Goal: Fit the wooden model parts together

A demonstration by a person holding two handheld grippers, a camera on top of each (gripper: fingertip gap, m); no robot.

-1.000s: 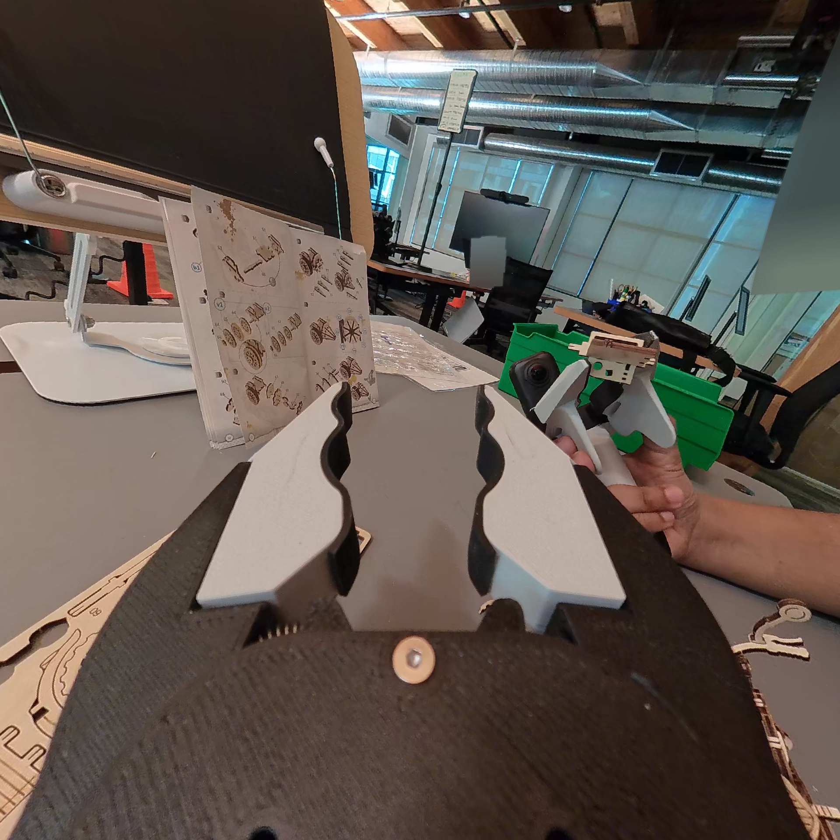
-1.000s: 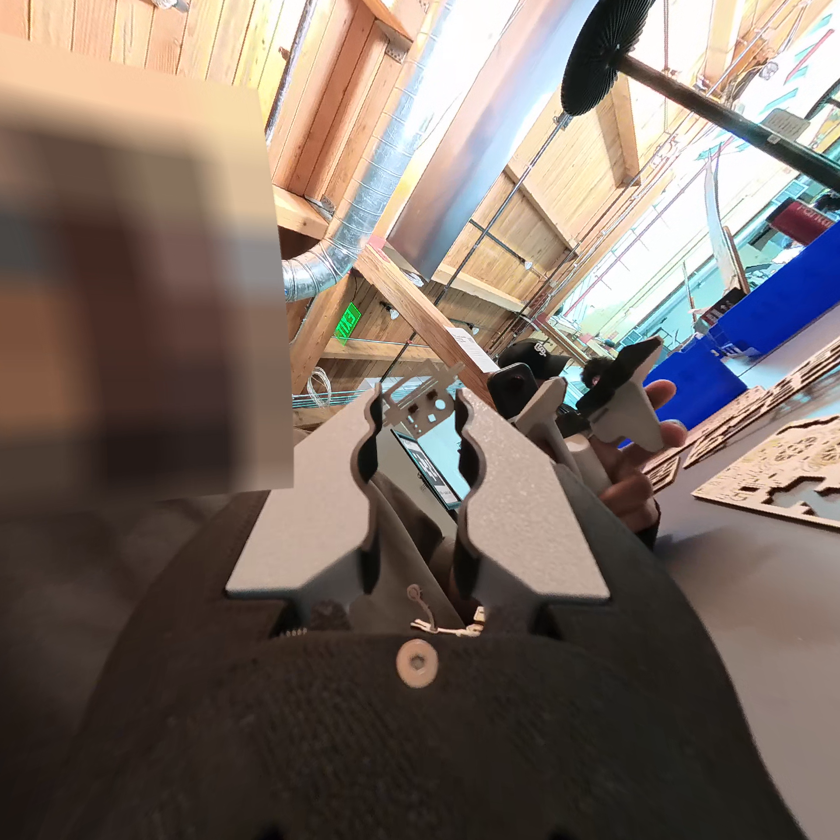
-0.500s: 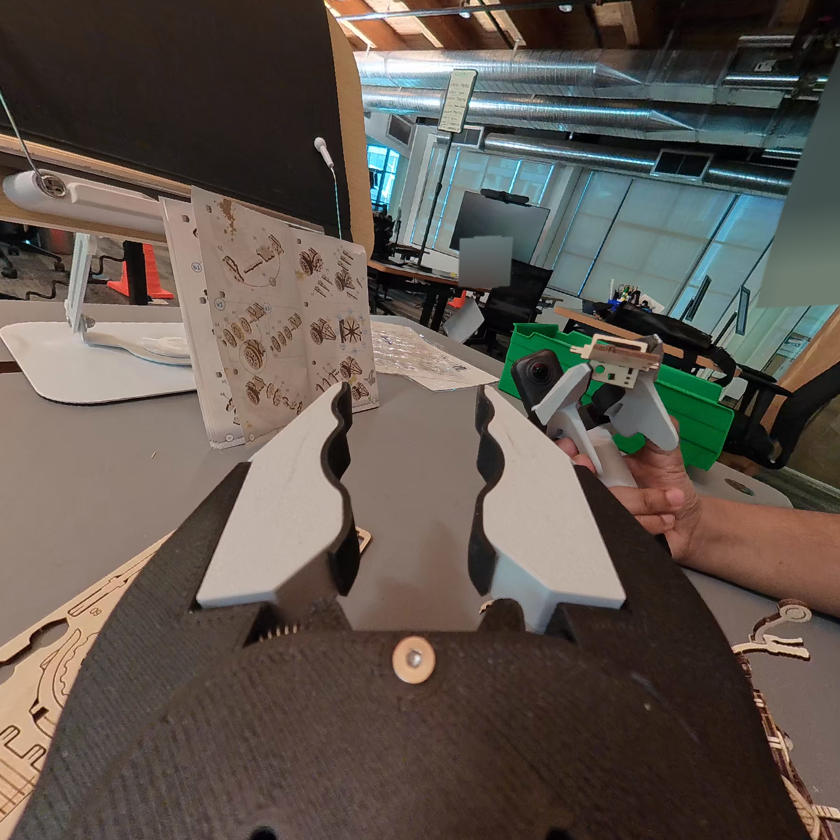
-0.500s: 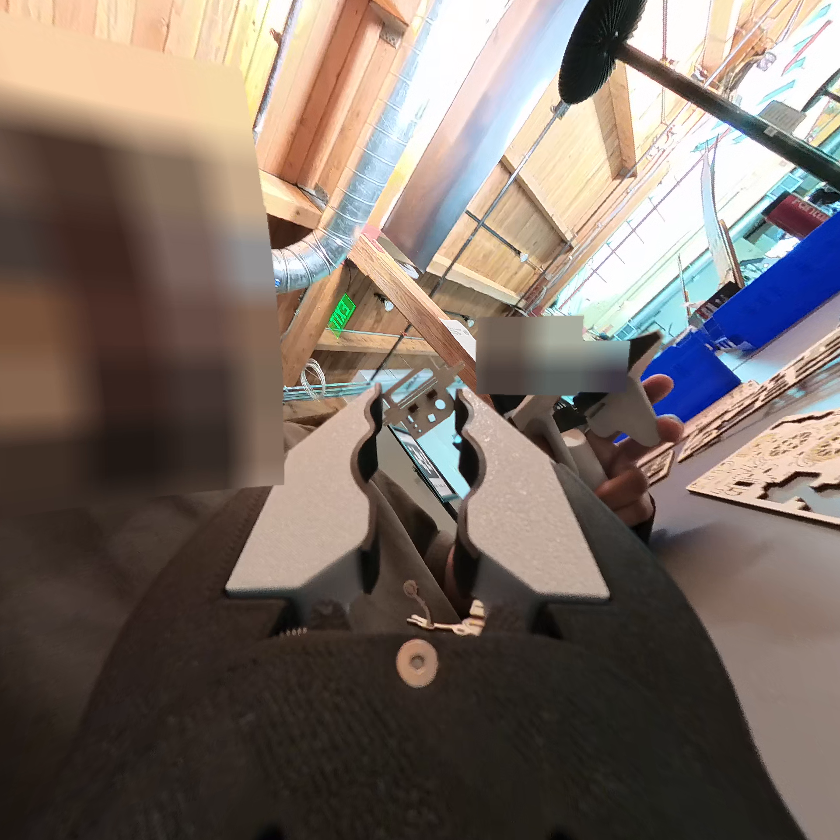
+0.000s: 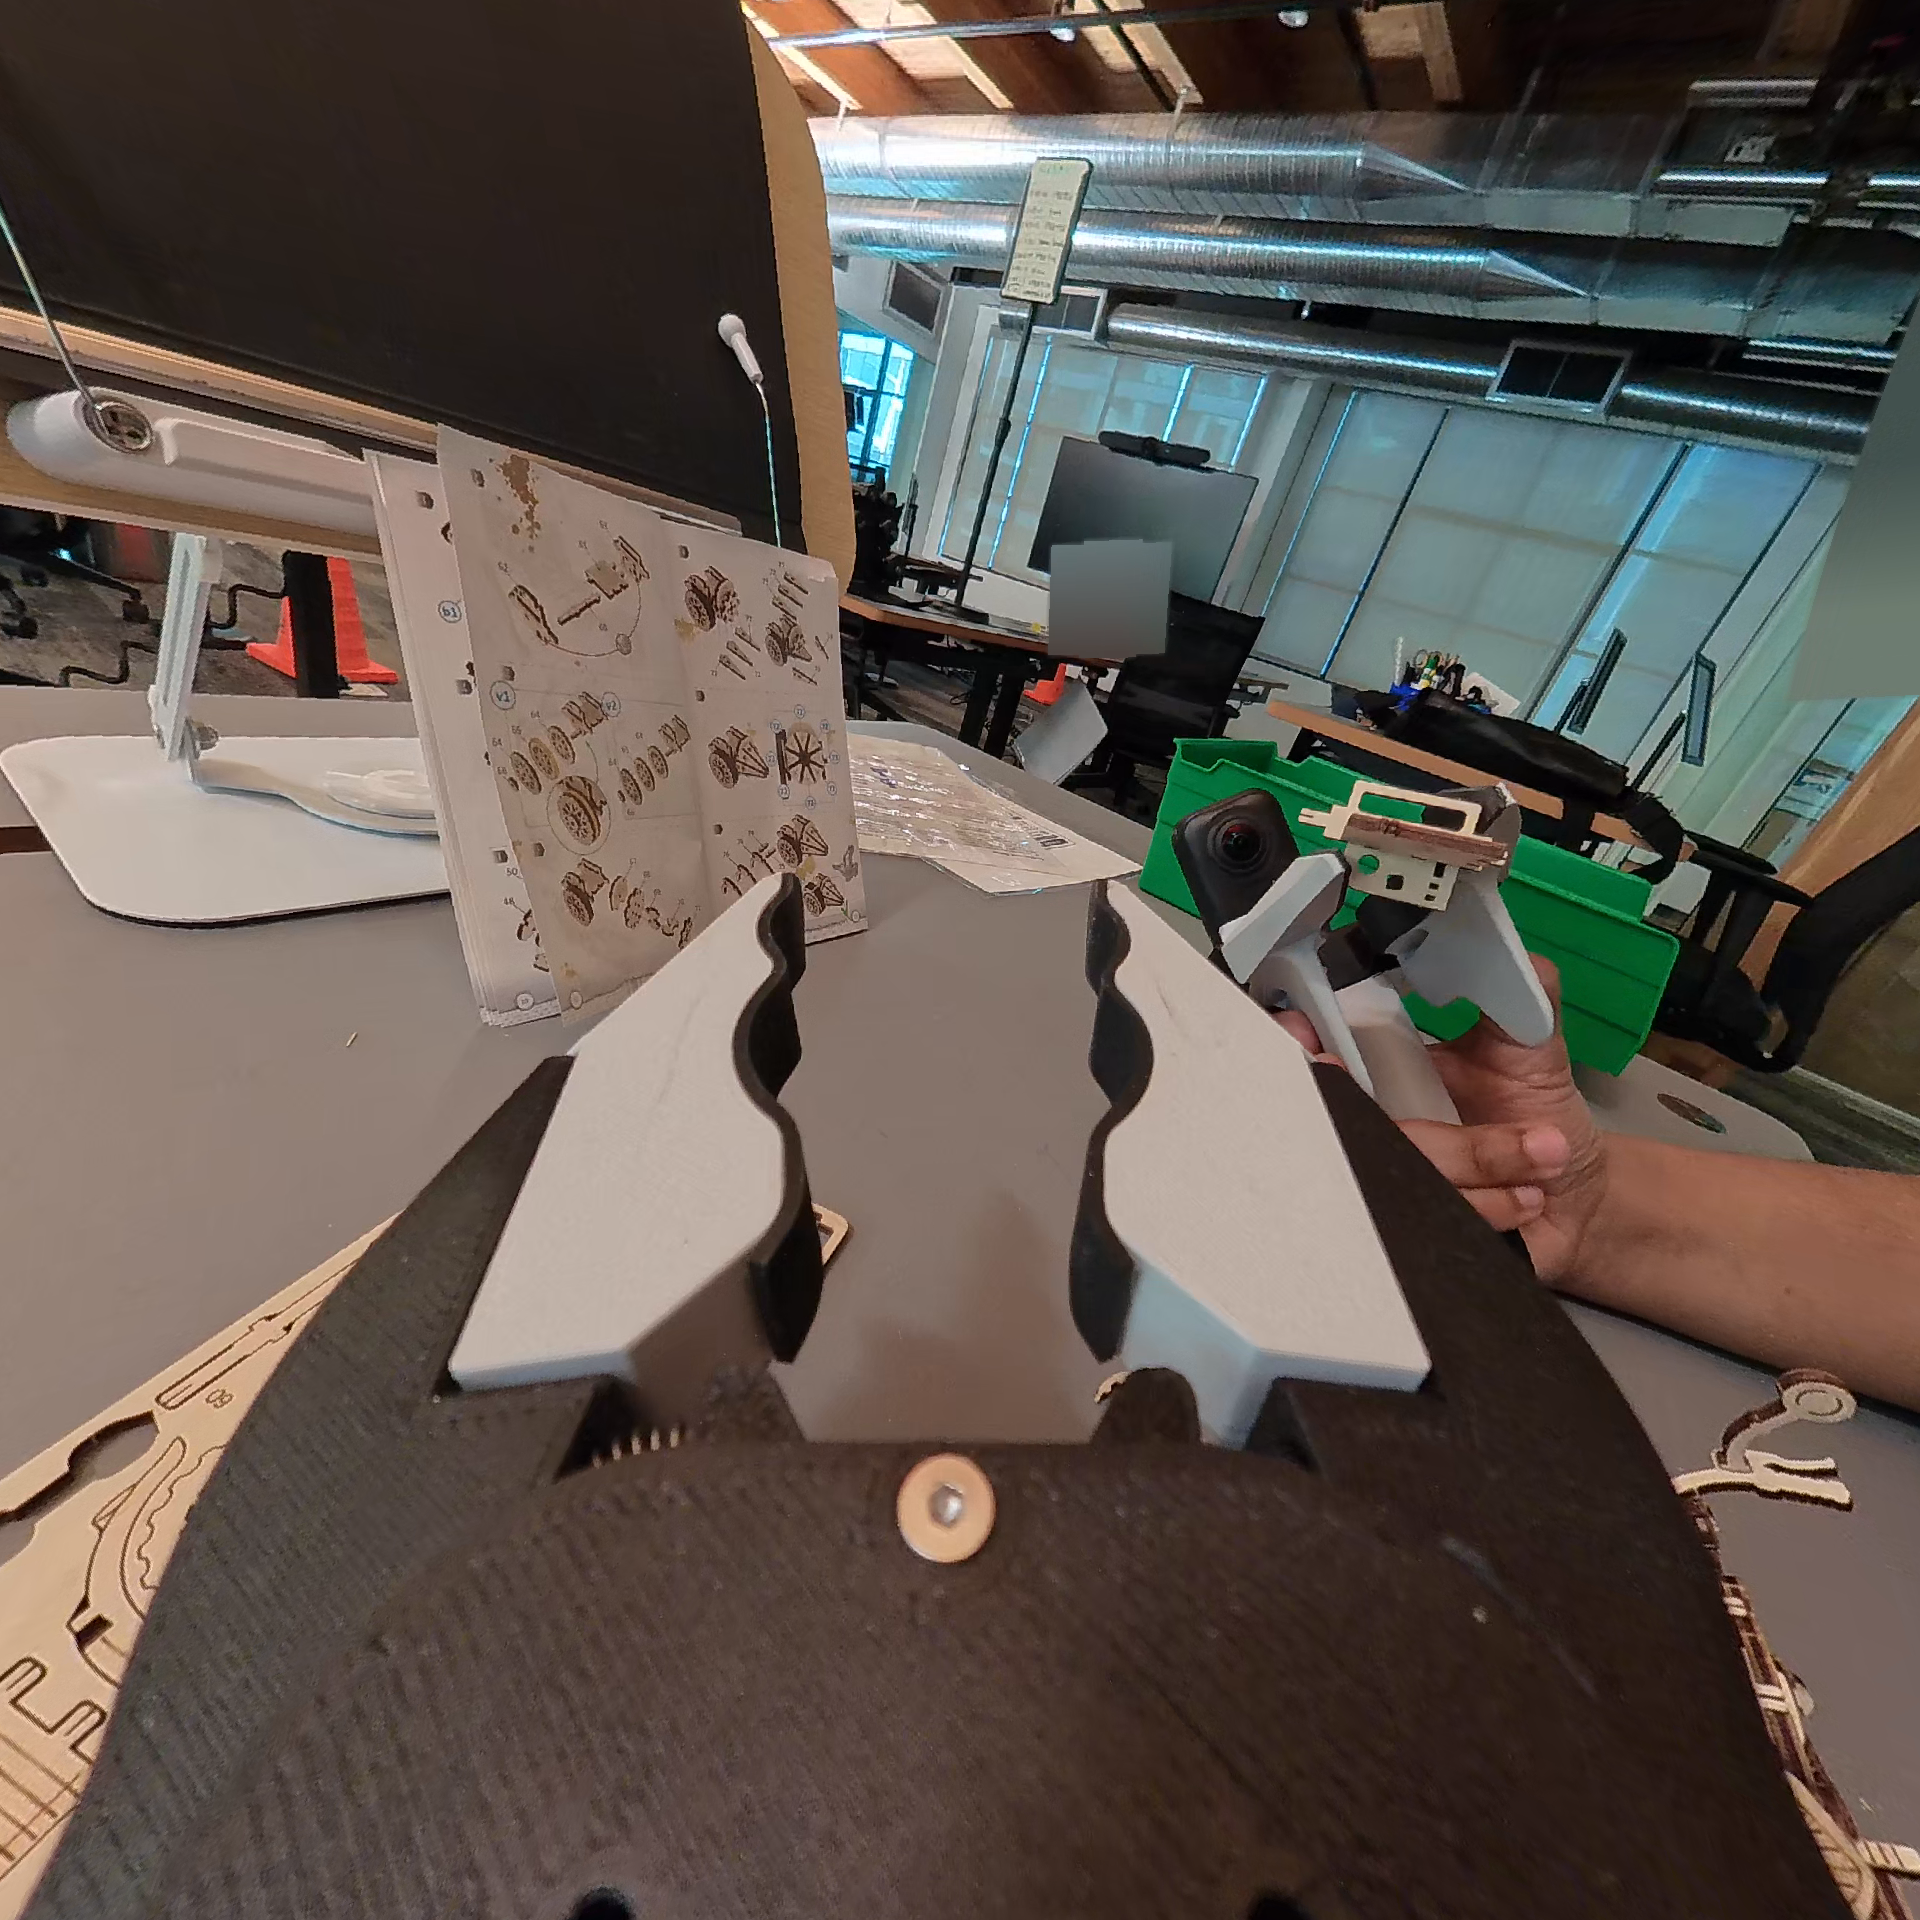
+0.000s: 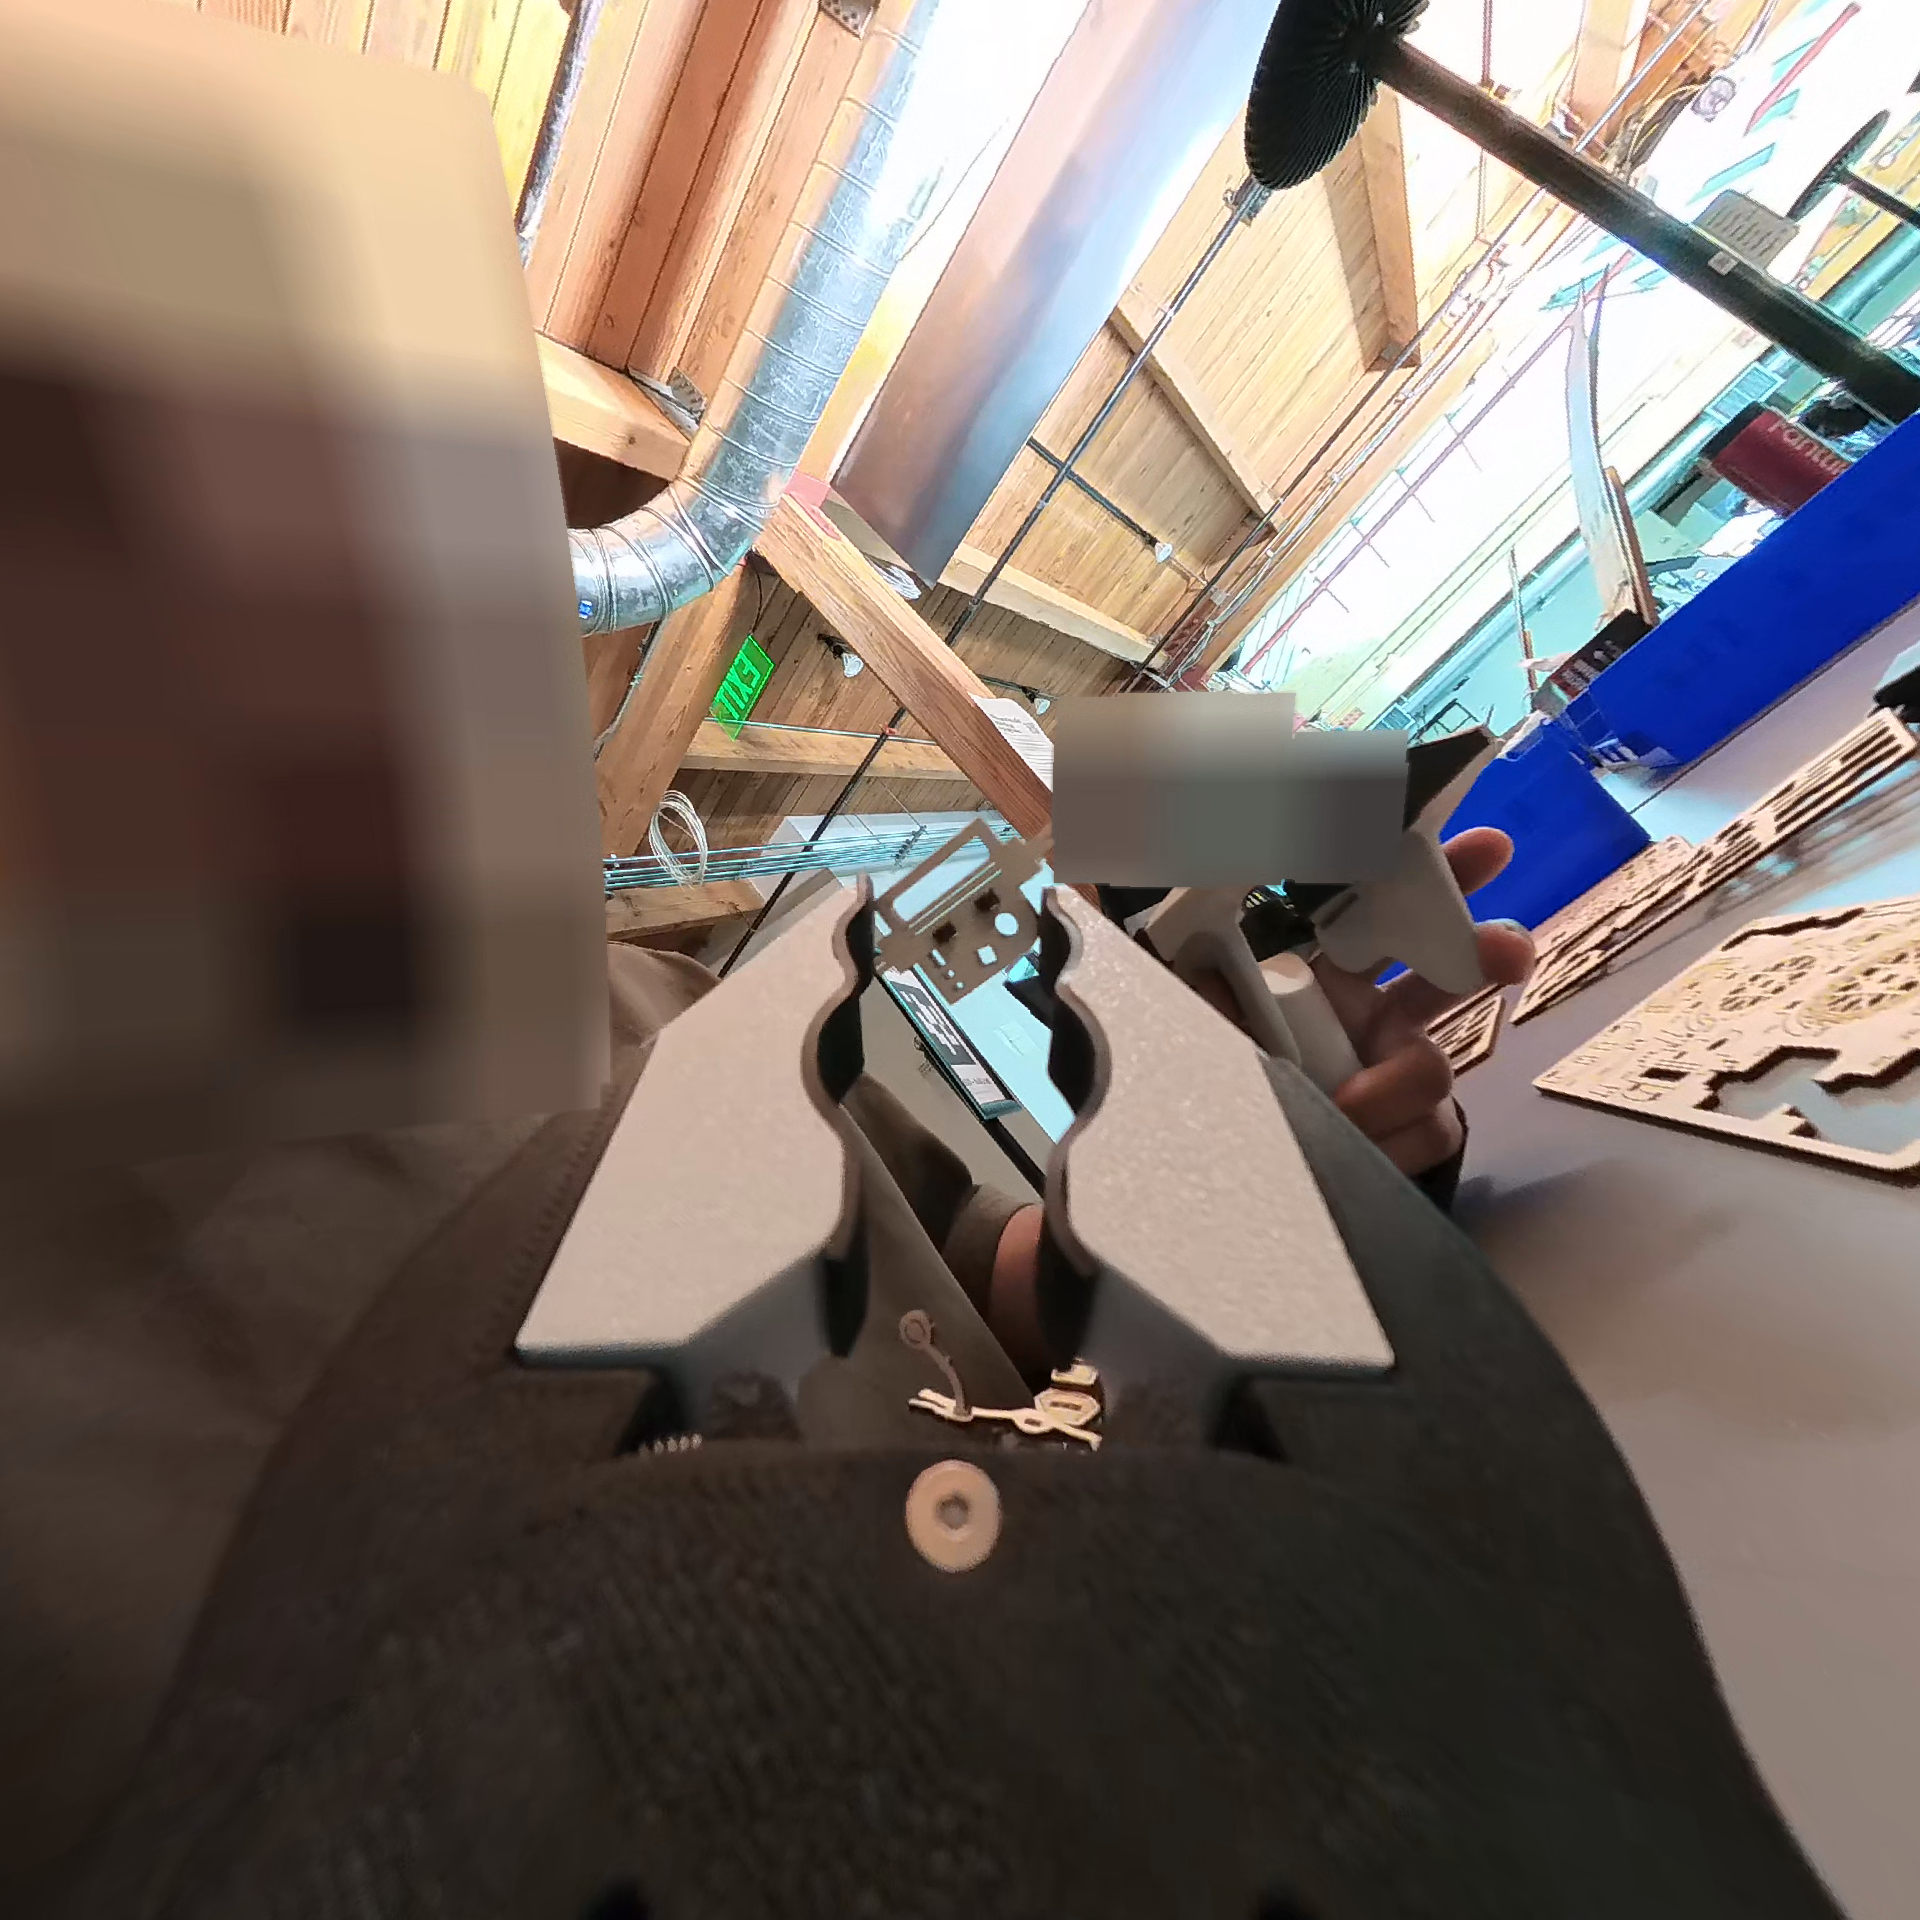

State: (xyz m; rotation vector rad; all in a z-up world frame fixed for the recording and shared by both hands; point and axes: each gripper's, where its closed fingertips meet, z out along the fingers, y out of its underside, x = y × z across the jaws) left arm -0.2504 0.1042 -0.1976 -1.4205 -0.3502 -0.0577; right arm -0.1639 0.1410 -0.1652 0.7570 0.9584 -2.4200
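Note:
My right gripper point(image 6: 954, 909) is shut on a small wooden sub-assembly point(image 6: 951, 930), a flat laser-cut part with square holes, and holds it up in the air by its fingertips. In the left wrist view the right gripper point(image 5: 1418, 883) is up at the right, held by a hand, with the same wooden sub-assembly point(image 5: 1392, 836) on top. My left gripper point(image 5: 940, 914) is open and empty, low over the grey table point(image 5: 260, 1091), left of the right gripper and apart from it. Laser-cut wooden sheets lie on the table point(image 5: 94, 1538) point(image 6: 1766, 1039).
An open instruction booklet point(image 5: 634, 727) stands behind my left gripper. A white lamp base point(image 5: 208, 821) sits at the far left. A green bin point(image 5: 1579, 935) is behind the right gripper. A small loose wooden piece point(image 5: 1787, 1444) lies at the right.
My right gripper has turned slightly with the wooden sub-assembly still in it. The left gripper has stayed still and open.

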